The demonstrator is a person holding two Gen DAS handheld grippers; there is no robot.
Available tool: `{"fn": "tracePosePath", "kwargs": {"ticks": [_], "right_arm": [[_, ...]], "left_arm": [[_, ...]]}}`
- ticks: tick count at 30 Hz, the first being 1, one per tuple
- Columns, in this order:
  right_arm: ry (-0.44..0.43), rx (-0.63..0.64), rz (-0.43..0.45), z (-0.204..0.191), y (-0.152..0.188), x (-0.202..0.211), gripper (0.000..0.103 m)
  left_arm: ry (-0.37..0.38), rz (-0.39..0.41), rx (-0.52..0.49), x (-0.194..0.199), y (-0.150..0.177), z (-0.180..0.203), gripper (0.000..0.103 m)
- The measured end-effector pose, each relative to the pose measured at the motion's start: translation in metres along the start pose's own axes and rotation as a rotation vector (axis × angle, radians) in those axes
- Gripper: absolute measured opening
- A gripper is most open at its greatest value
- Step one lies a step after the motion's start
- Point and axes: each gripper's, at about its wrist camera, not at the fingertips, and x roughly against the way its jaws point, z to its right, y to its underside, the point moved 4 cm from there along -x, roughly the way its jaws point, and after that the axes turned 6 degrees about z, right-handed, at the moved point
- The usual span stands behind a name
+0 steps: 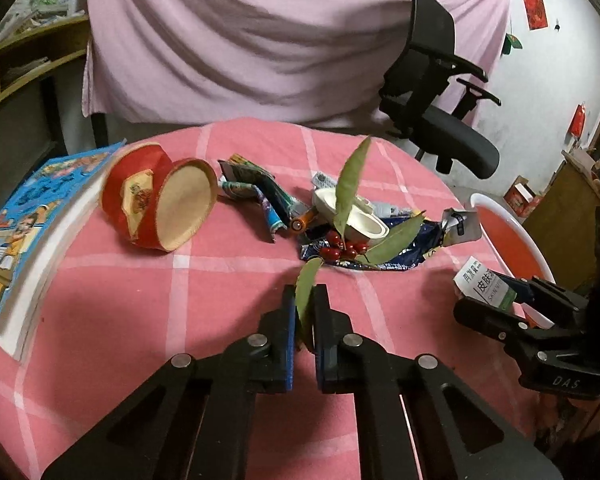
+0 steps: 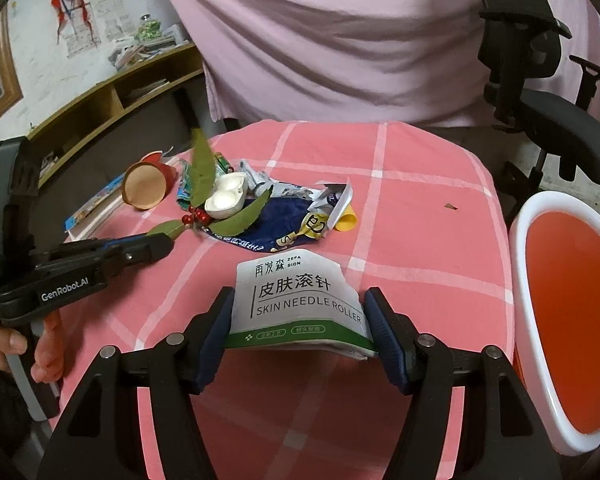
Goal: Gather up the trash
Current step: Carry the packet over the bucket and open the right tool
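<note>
My left gripper (image 1: 305,300) is shut on the near green leaf (image 1: 306,284) of a sprig with red berries (image 1: 342,248), whose other leaves rest on the trash pile. In the right wrist view the same gripper (image 2: 164,242) comes in from the left, nipping the sprig (image 2: 198,216). Between the pads of my right gripper (image 2: 300,308) sits a white cardboard box with a green stripe (image 2: 296,296), and the jaws are shut on it above the pink checked cloth. The left wrist view shows that gripper (image 1: 488,294) and box (image 1: 480,280) at the right, beside the bin (image 1: 496,208).
A white-rimmed bin with an orange inside (image 2: 520,240) stands off the table's right edge. The pile holds a blue wrapper (image 1: 396,252), a white open case (image 1: 352,216), a battery (image 1: 300,224) and crumpled packets (image 1: 260,188). A red round box (image 1: 140,196) and a book (image 1: 24,216) lie left.
</note>
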Motion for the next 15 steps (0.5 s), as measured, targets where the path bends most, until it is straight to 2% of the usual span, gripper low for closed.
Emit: {"fn": "tracePosePath", "kwargs": {"ticks": [10,15], "right_arm": [[0.033,-0.074,0.195,0.014,-0.006,0.036,0.064],[-0.006,-0.173,0.345,0.035,-0.01,0.065,0.064]], "left_arm": [[-0.064,0.286,-0.141,0.053,0.003,0.035,0.004],[-0.016,0.278,-0.124,0.056,0.001,0.057,0.004]]}}
